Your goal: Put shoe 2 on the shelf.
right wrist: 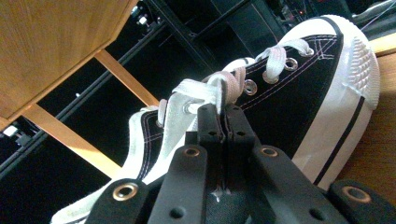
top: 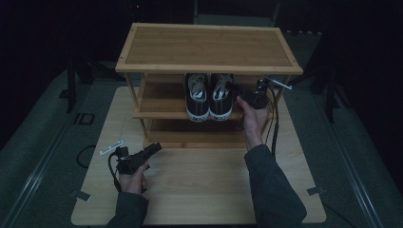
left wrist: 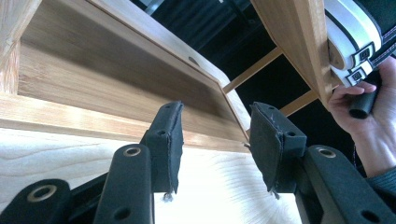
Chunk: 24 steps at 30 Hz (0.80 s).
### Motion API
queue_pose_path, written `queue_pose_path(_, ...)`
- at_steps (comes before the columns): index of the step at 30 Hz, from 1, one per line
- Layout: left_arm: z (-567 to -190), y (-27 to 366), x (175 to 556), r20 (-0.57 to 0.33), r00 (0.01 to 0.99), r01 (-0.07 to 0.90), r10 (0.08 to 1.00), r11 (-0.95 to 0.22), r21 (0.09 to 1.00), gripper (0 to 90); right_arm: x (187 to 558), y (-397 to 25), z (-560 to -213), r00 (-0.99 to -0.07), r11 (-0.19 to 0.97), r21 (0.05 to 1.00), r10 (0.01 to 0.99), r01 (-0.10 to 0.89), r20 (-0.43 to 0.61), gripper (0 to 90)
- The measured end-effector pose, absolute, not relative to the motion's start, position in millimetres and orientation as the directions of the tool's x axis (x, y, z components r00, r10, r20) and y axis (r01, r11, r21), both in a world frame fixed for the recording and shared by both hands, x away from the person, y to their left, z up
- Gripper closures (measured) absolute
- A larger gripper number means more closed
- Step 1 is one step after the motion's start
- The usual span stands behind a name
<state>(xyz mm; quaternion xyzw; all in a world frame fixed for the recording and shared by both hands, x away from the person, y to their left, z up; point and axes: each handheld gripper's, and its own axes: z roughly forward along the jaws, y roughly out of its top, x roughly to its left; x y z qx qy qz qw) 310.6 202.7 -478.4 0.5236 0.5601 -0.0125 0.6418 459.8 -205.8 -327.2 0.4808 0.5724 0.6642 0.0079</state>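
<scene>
On the wooden shoe rack's (top: 161,108) middle shelf, the right gripper (right wrist: 223,116) pinches the right sneaker's (right wrist: 299,93) side wall with jaws closed, while the left gripper (left wrist: 215,140), jaws parted and empty, rests before the rack.

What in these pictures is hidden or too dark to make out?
- High view: the top shelf hides the backs of both shoes, and the right claw is too dim to make out how its jaws stand.
- Right claw view: the shut jaws cover the shoe part they pinch.
- Left claw view: the shoes are cut off by the frame edge.
</scene>
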Motion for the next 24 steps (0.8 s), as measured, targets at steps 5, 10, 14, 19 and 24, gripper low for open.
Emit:
queue_pose_path(5,-479,202,311,-0.733,0.373,0.605,0.568,0.450,0.657,55.0,461,-209,-330,-0.523,-0.344,0.753,0.559,0.560,0.644,87.6)
queue_pose_path(10,-479,200,311,-0.734,0.374,0.609,0.567,0.447,0.655,55.0,462,-208,-332,-0.519,-0.334,0.756,0.570,0.562,0.637,87.4)
queue_pose_path(14,-479,200,311,-0.735,0.373,0.609,0.566,0.448,0.654,54.9,462,-208,-332,-0.522,-0.328,0.760,0.572,0.561,0.632,86.5)
queue_pose_path(19,-479,201,311,-0.734,0.374,0.608,0.567,0.447,0.656,54.8,460,-208,-330,-0.524,-0.321,0.773,0.589,0.547,0.615,80.2)
queue_pose_path(24,-479,202,310,-0.736,0.370,0.605,0.567,0.454,0.654,54.7,452,-210,-325,-0.515,-0.309,0.799,0.633,0.516,0.578,67.8)
